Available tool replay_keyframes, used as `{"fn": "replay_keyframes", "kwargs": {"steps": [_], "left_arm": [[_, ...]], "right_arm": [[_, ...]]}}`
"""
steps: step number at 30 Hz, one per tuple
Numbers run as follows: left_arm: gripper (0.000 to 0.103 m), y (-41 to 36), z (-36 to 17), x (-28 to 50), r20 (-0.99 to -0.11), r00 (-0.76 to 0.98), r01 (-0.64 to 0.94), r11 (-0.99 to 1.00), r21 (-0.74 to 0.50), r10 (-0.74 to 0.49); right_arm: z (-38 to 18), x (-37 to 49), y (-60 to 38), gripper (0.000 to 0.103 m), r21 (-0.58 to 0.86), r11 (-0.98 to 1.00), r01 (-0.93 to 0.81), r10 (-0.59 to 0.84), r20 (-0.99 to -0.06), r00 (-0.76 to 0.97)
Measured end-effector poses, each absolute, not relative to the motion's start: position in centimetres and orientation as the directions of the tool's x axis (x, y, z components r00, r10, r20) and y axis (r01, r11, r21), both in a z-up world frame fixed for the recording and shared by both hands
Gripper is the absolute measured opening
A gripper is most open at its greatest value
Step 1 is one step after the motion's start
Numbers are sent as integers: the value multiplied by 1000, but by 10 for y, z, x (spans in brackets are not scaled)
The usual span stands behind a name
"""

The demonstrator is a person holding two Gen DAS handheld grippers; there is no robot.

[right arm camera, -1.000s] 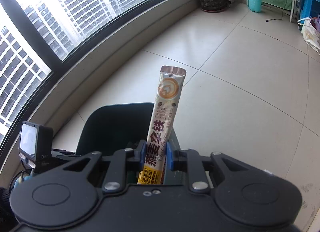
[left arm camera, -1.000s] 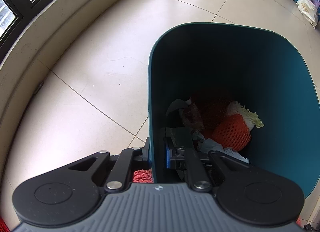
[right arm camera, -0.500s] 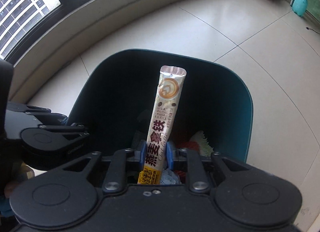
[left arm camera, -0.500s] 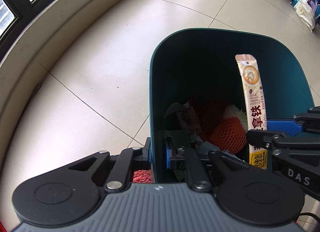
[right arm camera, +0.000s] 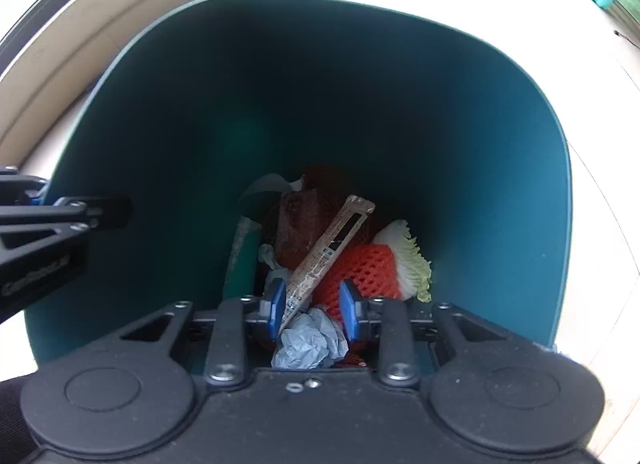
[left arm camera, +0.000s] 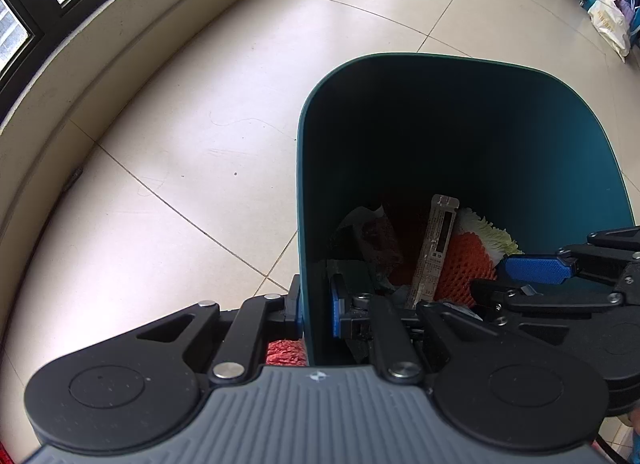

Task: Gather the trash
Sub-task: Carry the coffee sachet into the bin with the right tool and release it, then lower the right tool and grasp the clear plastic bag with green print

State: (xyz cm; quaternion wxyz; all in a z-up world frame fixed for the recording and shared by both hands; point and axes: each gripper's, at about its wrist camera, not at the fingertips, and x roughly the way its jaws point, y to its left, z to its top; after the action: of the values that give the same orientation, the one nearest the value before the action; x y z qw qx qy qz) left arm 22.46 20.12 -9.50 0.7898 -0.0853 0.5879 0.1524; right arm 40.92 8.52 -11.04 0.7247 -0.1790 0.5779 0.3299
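Observation:
A teal trash bin stands on the tiled floor. My left gripper is shut on its near wall, one finger inside and one outside. My right gripper hangs over the bin's mouth, and it also shows as the right gripper at the bin's right side. Its jaws are opening and the pads press on nothing. The long coffee sachet lies back side up on the trash in the bin, with its lower end beneath the gap, near the left pad. In the left wrist view the sachet leans across an orange foam net.
Down in the bin lie the foam net, a cabbage leaf, crumpled pale tissue and a dark red wrapper. A curved window wall runs to the left. A plastic bag sits far right.
My right gripper came down over the bin and its jaws parted. The sachet left them, flipped over and now rests on the trash. The left gripper kept its hold on the wall.

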Motion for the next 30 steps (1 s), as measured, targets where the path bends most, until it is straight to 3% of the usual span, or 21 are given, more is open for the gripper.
{"fn": "replay_keyframes", "kwargs": {"steps": [8, 15, 20, 22, 30], "left_arm": [[12, 200, -95, 225, -955, 260, -340, 939, 50, 145], [12, 199, -96, 225, -954, 259, -341, 938, 58, 153], [12, 198, -96, 225, -953, 258, -343, 937, 61, 157], [12, 197, -95, 225, -952, 260, -343, 937, 63, 159], [12, 194, -97, 225, -952, 256, -342, 937, 75, 170]], "right_arm": [[-13, 415, 19, 41, 255, 697, -670, 475, -864, 165], [15, 435, -58, 47, 220, 806, -549, 436, -848, 300], [-23, 461, -116, 53, 192, 897, -399, 345, -869, 356], [-39, 470, -136, 61, 191, 922, -336, 314, -879, 360], [-140, 514, -210, 63, 150, 988, 35, 132, -941, 310]]}}
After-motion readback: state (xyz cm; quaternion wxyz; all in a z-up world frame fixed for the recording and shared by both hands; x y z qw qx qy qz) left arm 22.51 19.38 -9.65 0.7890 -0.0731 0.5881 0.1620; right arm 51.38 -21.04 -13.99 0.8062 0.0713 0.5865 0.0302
